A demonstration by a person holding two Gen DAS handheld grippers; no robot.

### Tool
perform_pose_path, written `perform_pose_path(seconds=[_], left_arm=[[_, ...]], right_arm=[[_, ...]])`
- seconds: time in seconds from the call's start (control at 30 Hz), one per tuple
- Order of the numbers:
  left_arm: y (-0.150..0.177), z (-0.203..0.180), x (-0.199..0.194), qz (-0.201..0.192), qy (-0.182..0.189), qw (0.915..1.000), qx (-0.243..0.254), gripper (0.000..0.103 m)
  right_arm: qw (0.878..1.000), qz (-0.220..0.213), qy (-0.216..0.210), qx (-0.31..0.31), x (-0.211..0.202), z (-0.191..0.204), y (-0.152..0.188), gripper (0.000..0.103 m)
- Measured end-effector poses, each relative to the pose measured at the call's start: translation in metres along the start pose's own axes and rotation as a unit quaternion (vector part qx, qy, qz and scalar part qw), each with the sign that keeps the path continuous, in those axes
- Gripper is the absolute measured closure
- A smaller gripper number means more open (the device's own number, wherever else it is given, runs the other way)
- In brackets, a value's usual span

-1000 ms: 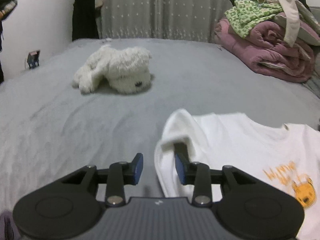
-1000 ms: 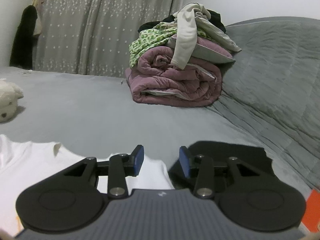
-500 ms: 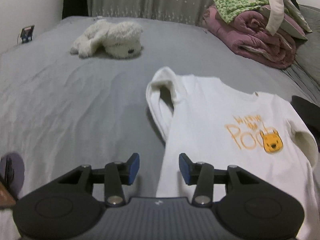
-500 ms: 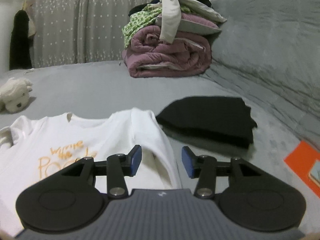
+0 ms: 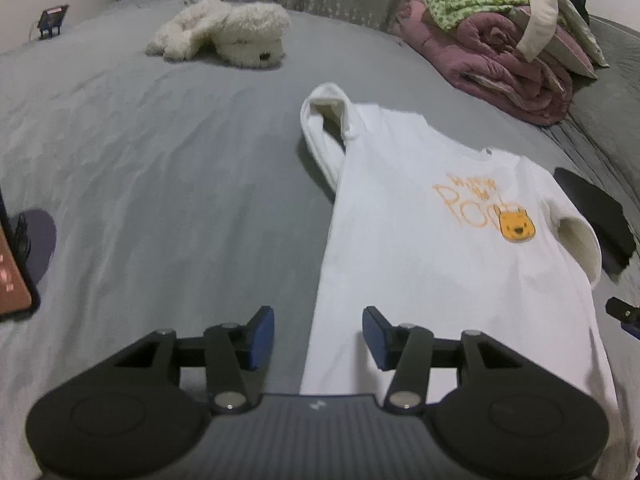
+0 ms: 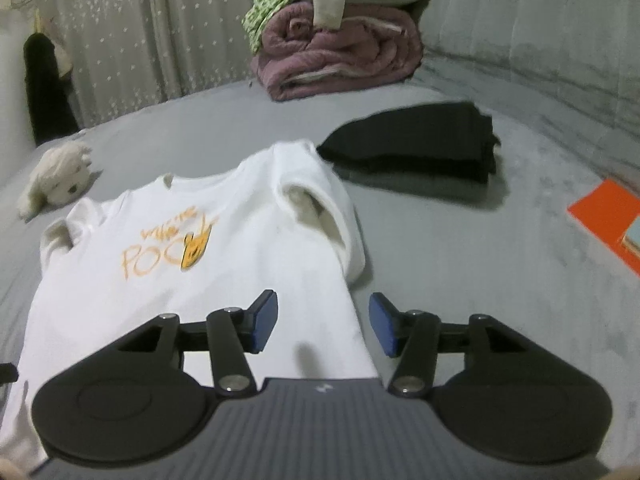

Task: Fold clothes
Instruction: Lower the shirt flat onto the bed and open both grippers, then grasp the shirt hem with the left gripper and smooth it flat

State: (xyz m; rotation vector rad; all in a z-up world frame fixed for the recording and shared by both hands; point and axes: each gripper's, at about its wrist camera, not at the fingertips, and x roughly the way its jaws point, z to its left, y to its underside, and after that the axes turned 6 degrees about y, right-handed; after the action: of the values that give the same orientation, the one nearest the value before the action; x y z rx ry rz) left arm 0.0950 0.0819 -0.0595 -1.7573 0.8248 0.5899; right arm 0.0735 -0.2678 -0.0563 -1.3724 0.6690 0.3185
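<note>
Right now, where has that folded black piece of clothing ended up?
The folded black garment lies on the grey bed, in the right wrist view just beyond the white T-shirt's right sleeve, with the pink quilt pile behind it.

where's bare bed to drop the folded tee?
Widest bare patch: left of the white T-shirt, below the plush toy, right of the tablet. Narrower strip between the black folded garment and orange book. Crowded by the blanket pile.
</note>
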Motion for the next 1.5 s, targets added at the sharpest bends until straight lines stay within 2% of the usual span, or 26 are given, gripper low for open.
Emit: perform_pose_path(seconds=[0.13,0.23,0.3,0.37,0.5,0.63,0.77,0.8,0.87,0.93,1.0,1.03,1.13,1.37,1.5], left_arm=[[0.001,0.011,-0.006,0.012,0.038,0.9989,-0.023,0.053],[0.001,0.02,-0.011,0.016,0.065,0.9969,-0.042,0.053],[0.003,0.026,-0.013,0.023,0.071,0.996,-0.05,0.054],[0.005,0.03,-0.014,0.032,0.079,0.9948,-0.055,0.055],[0.012,0.033,-0.015,0.049,0.1,0.9927,-0.047,0.056],[0.019,0.036,-0.019,0.061,0.12,0.9903,-0.037,0.056],[0.028,0.036,-0.022,0.071,0.134,0.9882,-0.024,0.07],[0.03,0.036,-0.022,0.074,0.137,0.9876,-0.019,0.071],[0.035,0.033,-0.024,0.074,0.137,0.9878,-0.008,0.074],[0.039,0.03,-0.025,0.071,0.135,0.9883,0.003,0.082],[0.042,0.028,-0.027,0.067,0.134,0.9886,0.011,0.092],[0.043,0.027,-0.028,0.063,0.135,0.9888,0.01,0.093],[0.043,0.022,-0.036,0.05,0.139,0.9891,0.001,0.095],[0.03,0.004,-0.082,-0.003,0.171,0.9851,0.014,0.096],[0.028,-0.002,-0.095,0.004,0.191,0.9815,0.021,0.096]], right_arm=[[0.995,0.072,-0.057,0.05,0.002,-0.017,0.002,0.048],[0.977,0.126,-0.124,0.117,0.005,-0.035,0.005,0.048],[0.967,0.149,-0.145,0.147,0.007,-0.045,0.007,0.048],[0.963,0.158,-0.15,0.157,0.006,-0.053,0.008,0.048],[0.969,0.156,-0.136,0.134,-0.002,-0.063,0.009,0.048],[0.969,0.165,-0.142,0.113,-0.007,-0.076,0.014,0.048],[0.968,0.185,-0.152,0.076,-0.012,-0.084,0.022,0.049],[0.968,0.187,-0.155,0.067,-0.014,-0.084,0.024,0.05],[0.968,0.187,-0.16,0.049,-0.018,-0.086,0.029,0.057],[0.969,0.187,-0.16,0.034,-0.022,-0.086,0.034,0.075],[0.969,0.186,-0.163,0.028,-0.025,-0.087,0.035,0.085],[0.968,0.186,-0.164,0.027,-0.027,-0.088,0.036,0.093],[0.97,0.169,-0.171,0.042,-0.035,-0.092,0.028,0.096],[0.977,0.089,-0.185,0.056,-0.073,-0.105,-0.004,0.096],[0.98,0.059,-0.18,0.06,-0.089,-0.117,-0.014,0.096]])
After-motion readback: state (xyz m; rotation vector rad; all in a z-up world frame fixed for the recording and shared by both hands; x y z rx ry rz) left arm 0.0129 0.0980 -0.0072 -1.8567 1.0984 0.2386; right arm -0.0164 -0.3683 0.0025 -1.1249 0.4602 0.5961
